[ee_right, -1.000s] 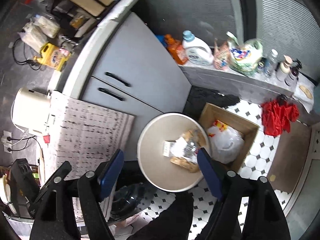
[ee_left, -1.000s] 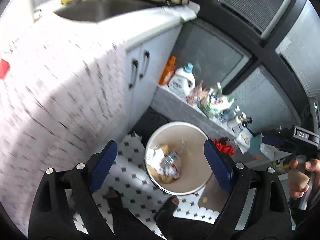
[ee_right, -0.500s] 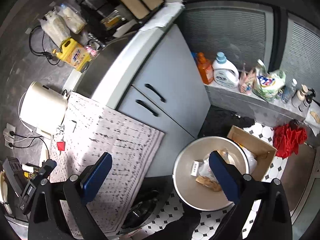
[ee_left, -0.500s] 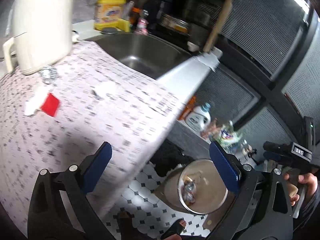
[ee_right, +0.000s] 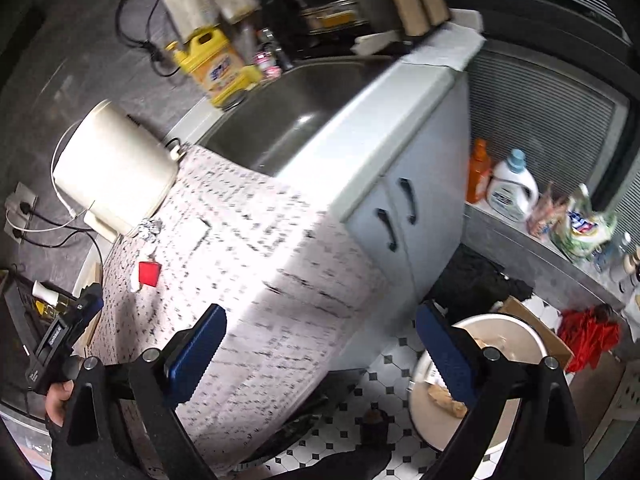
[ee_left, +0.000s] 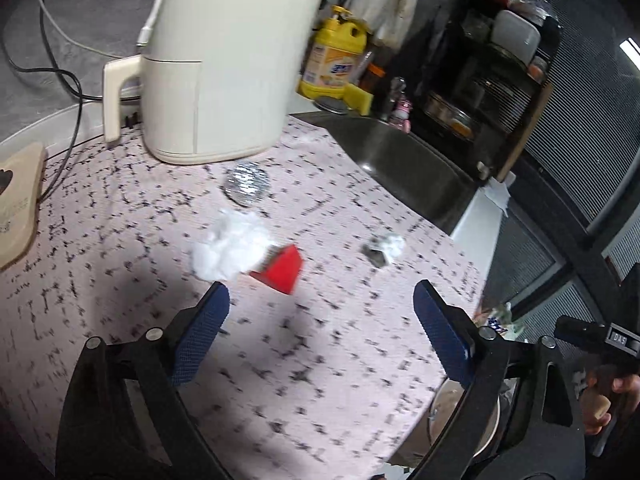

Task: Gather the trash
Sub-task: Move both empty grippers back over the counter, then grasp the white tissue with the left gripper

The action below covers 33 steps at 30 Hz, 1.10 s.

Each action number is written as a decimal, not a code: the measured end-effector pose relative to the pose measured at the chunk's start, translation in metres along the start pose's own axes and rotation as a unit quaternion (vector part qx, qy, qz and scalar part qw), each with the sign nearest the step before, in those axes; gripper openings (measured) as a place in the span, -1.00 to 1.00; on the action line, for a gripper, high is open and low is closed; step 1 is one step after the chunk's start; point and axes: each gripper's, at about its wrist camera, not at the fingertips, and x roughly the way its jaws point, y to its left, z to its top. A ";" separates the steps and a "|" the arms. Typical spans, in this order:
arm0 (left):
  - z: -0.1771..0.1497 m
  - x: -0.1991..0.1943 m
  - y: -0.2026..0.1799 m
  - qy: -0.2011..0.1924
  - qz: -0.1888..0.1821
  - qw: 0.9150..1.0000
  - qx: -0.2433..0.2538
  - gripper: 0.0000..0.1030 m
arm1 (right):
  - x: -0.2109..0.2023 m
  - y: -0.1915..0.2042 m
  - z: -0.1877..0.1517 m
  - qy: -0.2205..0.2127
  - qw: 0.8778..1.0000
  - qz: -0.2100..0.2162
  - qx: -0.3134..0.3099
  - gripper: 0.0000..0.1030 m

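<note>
On the patterned counter cloth [ee_left: 120, 288] lie a crumpled white tissue [ee_left: 230, 246], a red scrap [ee_left: 280, 270], a foil ball [ee_left: 246, 186] and a small grey-white crumple [ee_left: 384, 248]. My left gripper [ee_left: 320, 300] hovers just short of the tissue and red scrap, its jaws wide but closing, nothing between them. My right gripper [ee_right: 320, 316] hangs over the cloth's hanging edge, also wide and closing, empty. The round trash bin [ee_right: 520, 326] stands on the tiled floor at lower right, with trash inside. The red scrap [ee_right: 149, 273] and foil ball [ee_right: 149, 228] lie far left.
A cream appliance [ee_left: 224, 64] stands at the back of the counter. A steel sink [ee_left: 400, 152] lies right of the cloth, with a yellow bottle [ee_left: 340, 60] behind it. A cardboard box [ee_right: 536, 320] sits behind the bin, and a detergent bottle [ee_right: 512, 188] stands on a low ledge.
Both views have swung up from the bin on the floor to the counter. The counter trash now lies in front of the left gripper. Both grippers stayed empty.
</note>
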 end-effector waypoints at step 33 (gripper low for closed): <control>0.026 0.071 0.085 0.060 0.037 0.997 0.001 -0.79 | 0.069 0.100 0.016 0.021 0.997 -0.032 -0.062 0.64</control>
